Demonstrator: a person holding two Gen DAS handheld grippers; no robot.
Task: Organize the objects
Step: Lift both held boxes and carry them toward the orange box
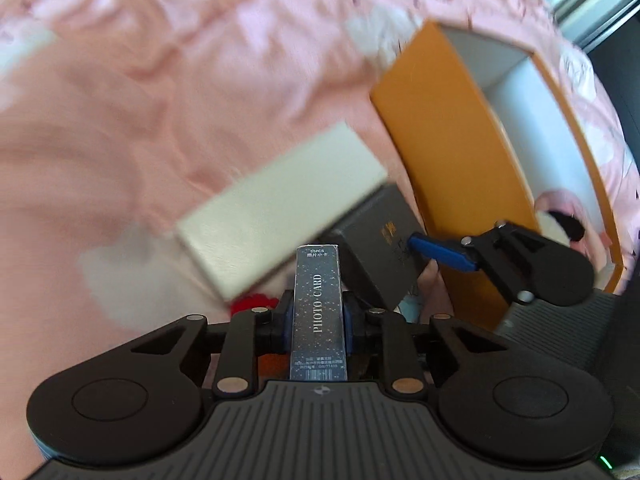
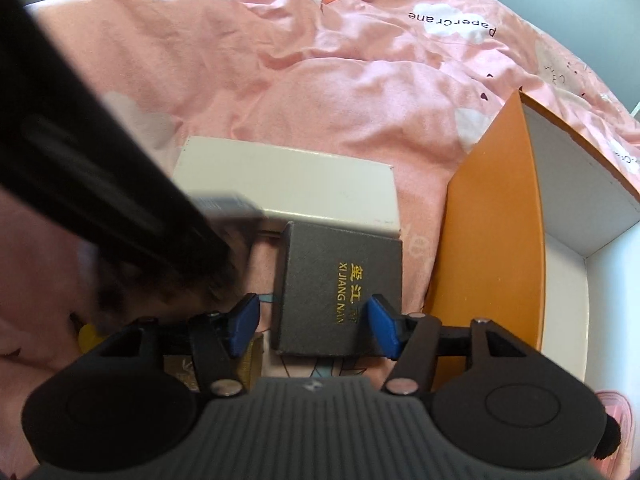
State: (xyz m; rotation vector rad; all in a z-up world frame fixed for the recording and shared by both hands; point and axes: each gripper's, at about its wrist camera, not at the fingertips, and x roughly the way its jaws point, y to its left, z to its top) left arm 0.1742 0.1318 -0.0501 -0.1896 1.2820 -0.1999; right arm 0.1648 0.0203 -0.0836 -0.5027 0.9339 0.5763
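Note:
My left gripper (image 1: 318, 320) is shut on a dark blue "PHOTO CARD" box (image 1: 318, 312), held upright between the blue pads above the pink bedspread. My right gripper (image 2: 312, 320) is open, its blue fingertips (image 2: 382, 326) on either side of a dark grey box with gold lettering (image 2: 340, 280) that lies on the bed; that box also shows in the left wrist view (image 1: 380, 248). A white flat box (image 2: 288, 188) lies just beyond it, also in the left wrist view (image 1: 280, 208). An open orange box with a white inside (image 2: 500, 240) stands to the right, also in the left wrist view (image 1: 448, 152).
The pink bedspread (image 2: 280, 60) is wrinkled all around. A pink plush item with a black part (image 1: 560, 216) lies in the orange box. A yellow object (image 2: 90, 336) and a gold packet (image 2: 248, 364) lie at the lower left. The left gripper's dark body (image 2: 80, 160) crosses the right view's left side.

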